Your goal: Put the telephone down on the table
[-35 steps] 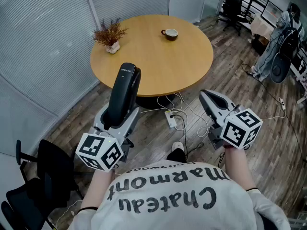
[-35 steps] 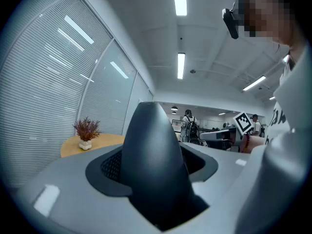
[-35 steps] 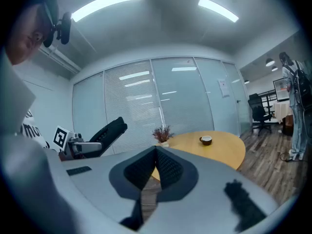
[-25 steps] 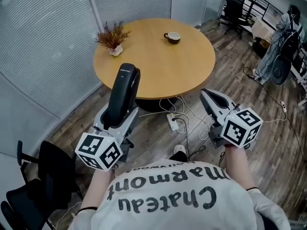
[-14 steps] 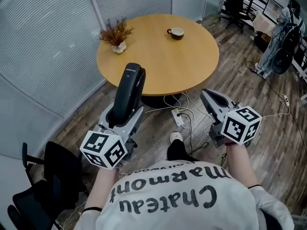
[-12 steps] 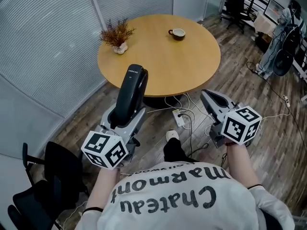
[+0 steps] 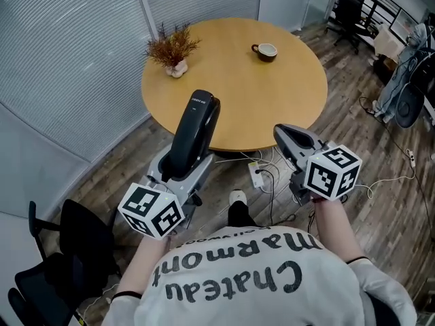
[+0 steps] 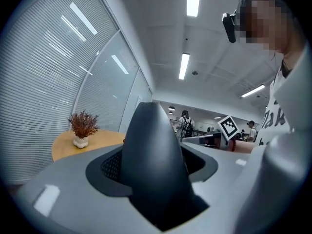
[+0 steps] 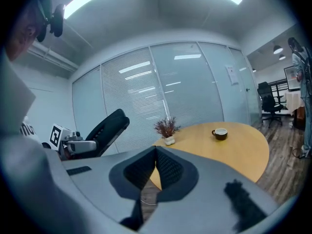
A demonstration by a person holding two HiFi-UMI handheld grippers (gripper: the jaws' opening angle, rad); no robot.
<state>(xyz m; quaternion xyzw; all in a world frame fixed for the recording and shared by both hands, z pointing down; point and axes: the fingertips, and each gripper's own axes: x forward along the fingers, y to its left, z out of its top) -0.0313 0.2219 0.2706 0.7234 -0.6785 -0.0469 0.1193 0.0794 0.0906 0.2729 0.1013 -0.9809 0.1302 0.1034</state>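
Black cordless handset (image 7: 195, 129) pinched in left gripper (image 7: 181, 168): clear the wooden table (image 7: 272, 104) rim before lowering; right gripper (image 7: 285, 134) is closed, empty.

Grey left gripper (image 7: 185, 171) and right gripper (image 7: 281, 131) carry black-and-white marker cubes (image 7: 152, 210); white T-shirt (image 7: 231, 287), dark lettering.
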